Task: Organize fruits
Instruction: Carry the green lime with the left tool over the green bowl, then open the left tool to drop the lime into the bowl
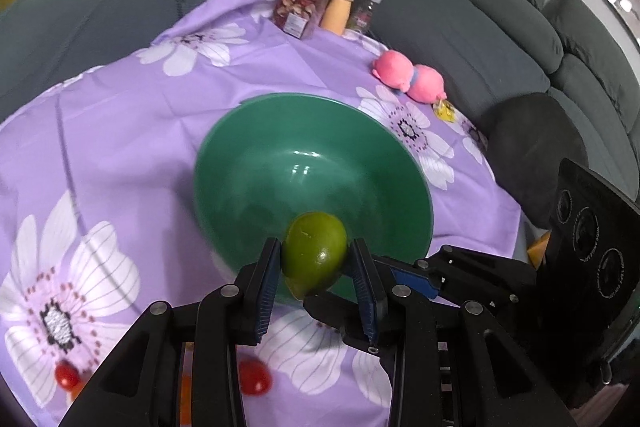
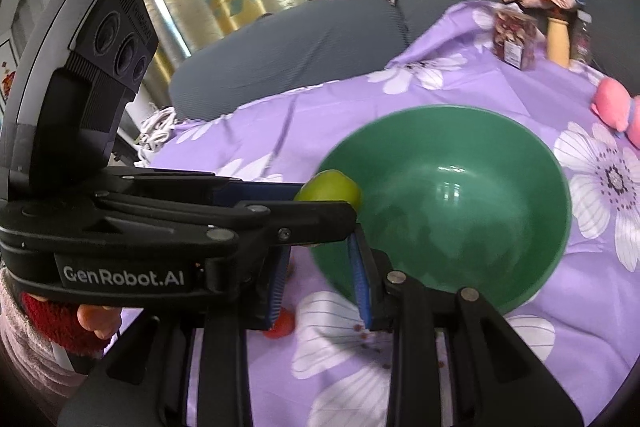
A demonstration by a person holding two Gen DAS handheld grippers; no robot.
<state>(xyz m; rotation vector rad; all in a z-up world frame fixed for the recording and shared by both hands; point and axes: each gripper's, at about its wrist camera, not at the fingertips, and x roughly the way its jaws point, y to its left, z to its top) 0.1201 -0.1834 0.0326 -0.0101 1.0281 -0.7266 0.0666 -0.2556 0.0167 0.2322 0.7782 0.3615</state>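
Observation:
My left gripper (image 1: 316,263) is shut on a green lime-like fruit (image 1: 314,253) and holds it over the near rim of an empty green bowl (image 1: 280,139). In the right wrist view the same fruit (image 2: 328,187) shows at the bowl's left rim (image 2: 440,115), held by the left gripper, which crosses in front. My right gripper (image 2: 320,279) is open and empty, low by the bowl's near left edge. Red tomatoes (image 1: 256,377) (image 1: 66,375) lie on the purple floral cloth near me; one shows between my right fingers (image 2: 282,325).
A pink plush toy (image 1: 408,77) lies right of the bowl near the cloth's edge. A snack jar (image 1: 298,7) and bottles (image 1: 338,11) stand at the far end. A grey sofa (image 1: 500,27) with piled clothes surrounds the table.

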